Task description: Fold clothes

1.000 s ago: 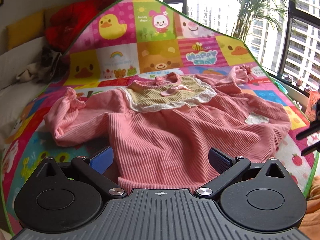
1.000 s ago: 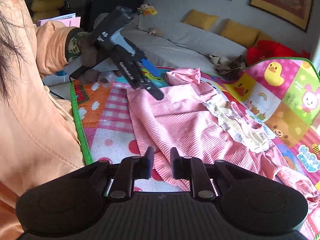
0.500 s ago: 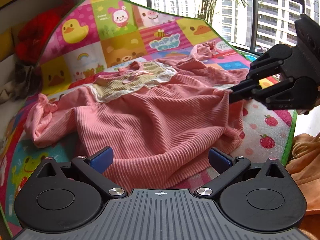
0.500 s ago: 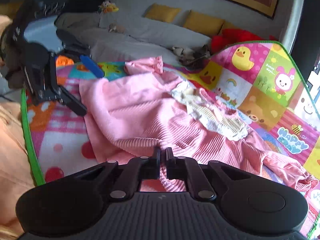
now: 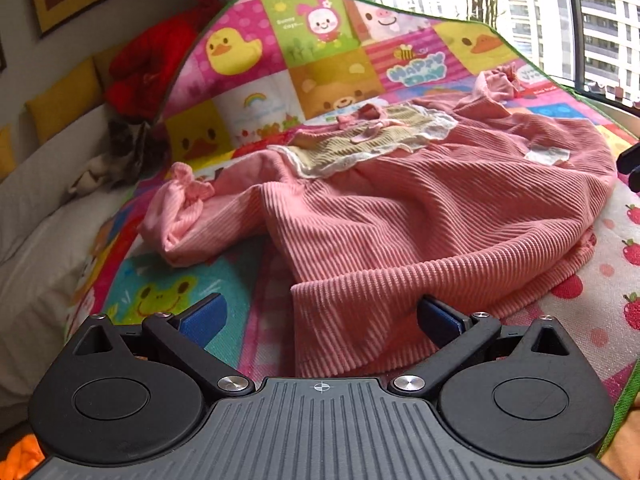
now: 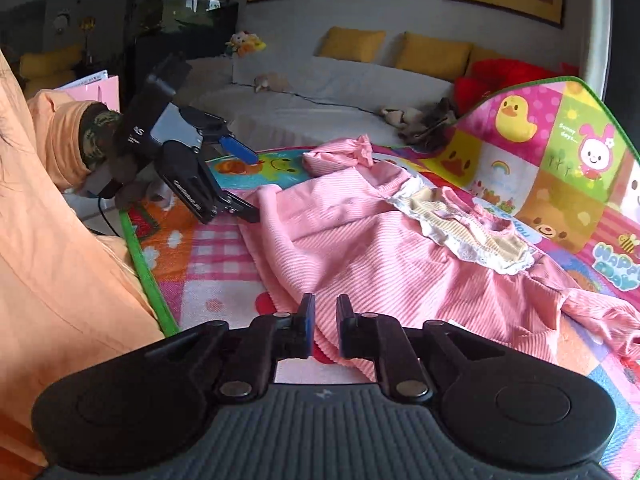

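Observation:
A pink ribbed child's dress (image 5: 400, 216) with a cream lace bib lies spread on a colourful play mat (image 5: 328, 80). My left gripper (image 5: 320, 308) is open wide just above the near hem, whose left corner lies between its blue pads. In the right wrist view the same left gripper (image 6: 250, 184) hovers open at the dress's (image 6: 360, 248) far hem corner, held by a gloved hand. My right gripper (image 6: 325, 320) sits at the other end of the hem. Its jaws are opening, a narrow gap apart, with pink cloth between them but not pinched.
The mat's (image 6: 224, 256) far edge stands curled up against a grey sofa (image 6: 320, 92) with yellow cushions and a red plush (image 5: 152, 64). A person's orange sleeve (image 6: 60, 264) fills the left of the right wrist view. Windows lie beyond the mat at right.
The right gripper's jaws, shut on the hem half a second ago, have parted. The right gripper slid from the middle right of the left view to its edge. The left gripper stayed open.

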